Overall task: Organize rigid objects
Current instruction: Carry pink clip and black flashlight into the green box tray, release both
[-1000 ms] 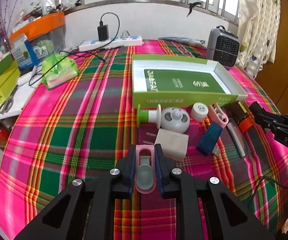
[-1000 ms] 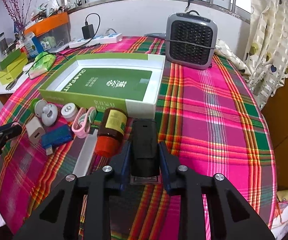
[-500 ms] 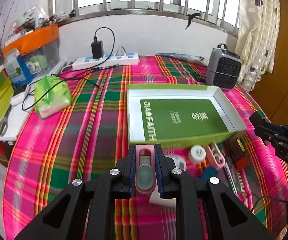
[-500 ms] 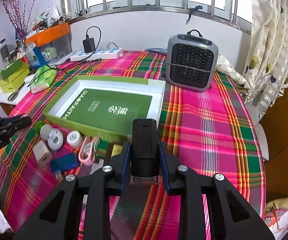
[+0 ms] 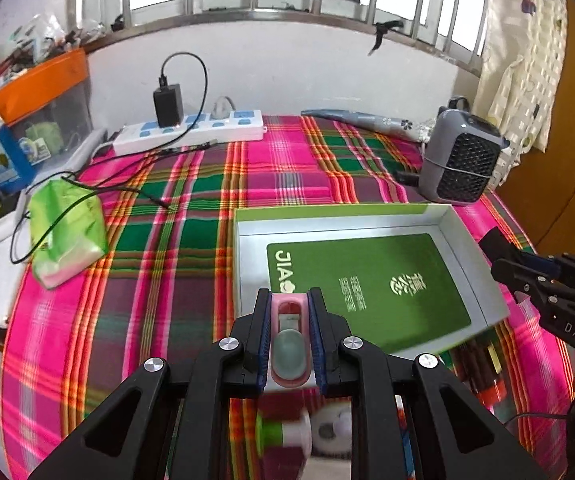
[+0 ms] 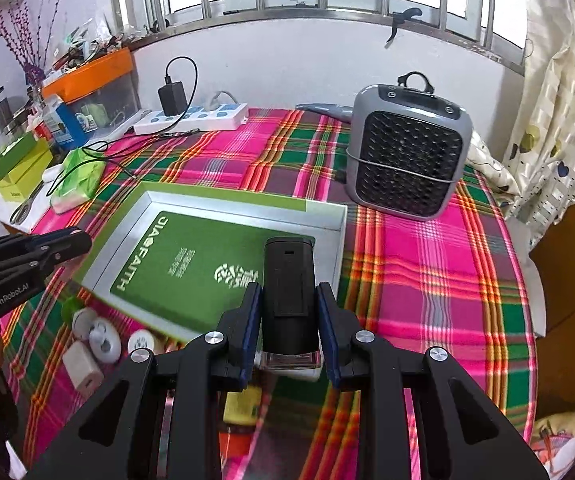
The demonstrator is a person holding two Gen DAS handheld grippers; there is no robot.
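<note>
Green-lined, the open box point(image 5: 467, 248) lies ahead of and below both claws. The left gripper point(image 5: 290, 344) is clamped on a pink case point(image 5: 290, 356); the right gripper point(image 6: 289, 328) is clamped on a black device point(image 6: 289, 280), long axis pointing forward over the box's near edge.

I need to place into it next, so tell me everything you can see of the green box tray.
The green box tray is a shallow, open rectangular lid, apparently cardboard: green outer walls, silvery-white inner walls, and a green floor panel printed JIAOFAITH with Chinese characters. It lies flat on the plaid tablecloth with nothing inside. The grey fan heater stands beyond one far corner, apart.

Both grippers raised, nearer green box point(image 5: 367, 280)
</note>
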